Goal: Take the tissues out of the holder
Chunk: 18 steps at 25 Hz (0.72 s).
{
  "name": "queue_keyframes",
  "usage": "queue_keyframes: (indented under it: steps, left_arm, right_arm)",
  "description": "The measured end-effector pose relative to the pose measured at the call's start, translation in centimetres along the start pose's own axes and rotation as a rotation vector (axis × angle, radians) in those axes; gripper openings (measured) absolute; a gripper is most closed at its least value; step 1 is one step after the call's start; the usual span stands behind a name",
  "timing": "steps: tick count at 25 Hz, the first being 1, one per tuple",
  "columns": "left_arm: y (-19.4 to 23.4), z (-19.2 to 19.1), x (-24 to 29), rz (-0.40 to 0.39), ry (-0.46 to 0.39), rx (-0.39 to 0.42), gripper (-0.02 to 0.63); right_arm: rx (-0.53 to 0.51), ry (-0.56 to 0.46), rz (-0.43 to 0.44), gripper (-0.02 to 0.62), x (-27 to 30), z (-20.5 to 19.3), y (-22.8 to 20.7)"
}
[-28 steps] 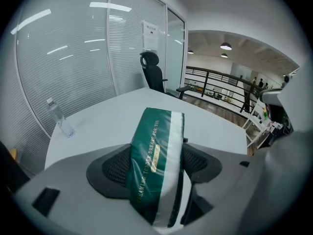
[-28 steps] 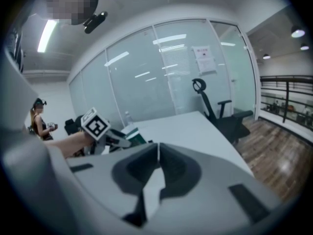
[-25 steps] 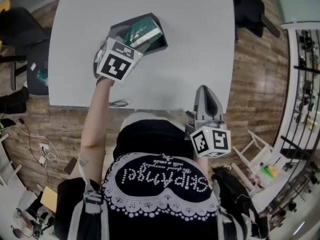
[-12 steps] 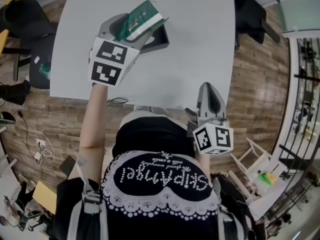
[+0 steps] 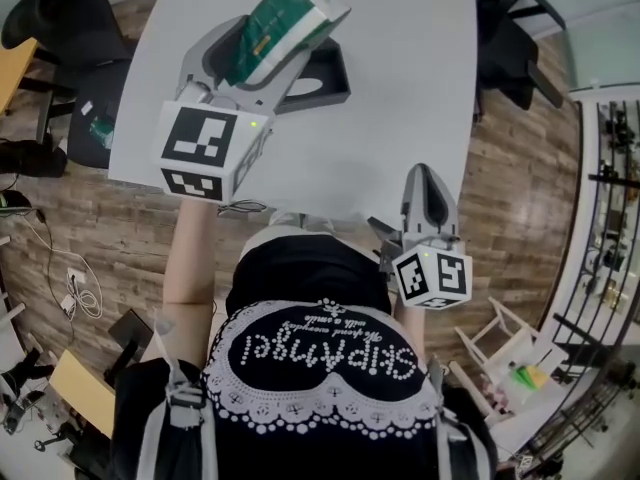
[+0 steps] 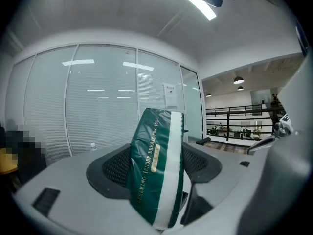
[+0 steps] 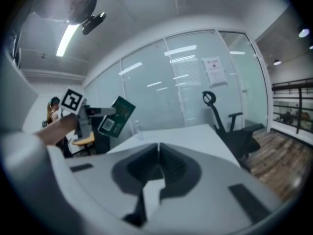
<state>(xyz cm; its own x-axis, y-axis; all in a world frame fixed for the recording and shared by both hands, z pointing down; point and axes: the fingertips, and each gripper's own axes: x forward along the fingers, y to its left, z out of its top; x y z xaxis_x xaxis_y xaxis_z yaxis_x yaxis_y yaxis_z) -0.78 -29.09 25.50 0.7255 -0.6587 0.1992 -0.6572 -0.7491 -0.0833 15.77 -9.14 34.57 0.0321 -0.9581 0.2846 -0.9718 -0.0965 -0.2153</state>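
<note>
A green tissue pack [image 5: 290, 13] with a white stripe is held well above the white table [image 5: 400, 98] by my left gripper [image 5: 278, 38], which is shut on it. In the left gripper view the pack [image 6: 157, 170] stands upright between the dark pads. The dark grey holder [image 5: 332, 73] lies on the table below and is partly hidden by the gripper. My right gripper [image 5: 426, 183] hovers at the table's near edge, shut with nothing in it [image 7: 157, 153]. In the right gripper view the lifted pack [image 7: 116, 116] shows at the left.
Black office chairs stand at the table's left [image 5: 60, 18] and right [image 5: 510, 28]. Another chair [image 7: 230, 126] sits by a glass wall. Cables [image 5: 70, 288] lie on the wood floor at the left.
My left gripper has risen with the tissue pack, lifting it up out of the holder and towards the head camera. The right gripper has barely moved.
</note>
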Motion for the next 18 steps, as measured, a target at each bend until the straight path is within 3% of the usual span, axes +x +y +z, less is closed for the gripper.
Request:
queue_keyframes:
  steps: [7,12,18]
  left_arm:
    - [1.0,1.8,-4.0,0.063,-0.093,-0.045,0.336]
    - [2.4,2.7,-7.5,0.151,-0.189,-0.108,0.336]
    - [3.6,1.7,-10.7,0.241,-0.225,-0.141,0.336]
  right_arm:
    - [-0.043,-0.031,0.023,0.034,0.2,1.5,0.7]
    - [-0.075,-0.063,0.031,0.034,0.6,3.4,0.5]
    - [-0.114,-0.093,0.033,0.034,1.3,5.0,-0.1]
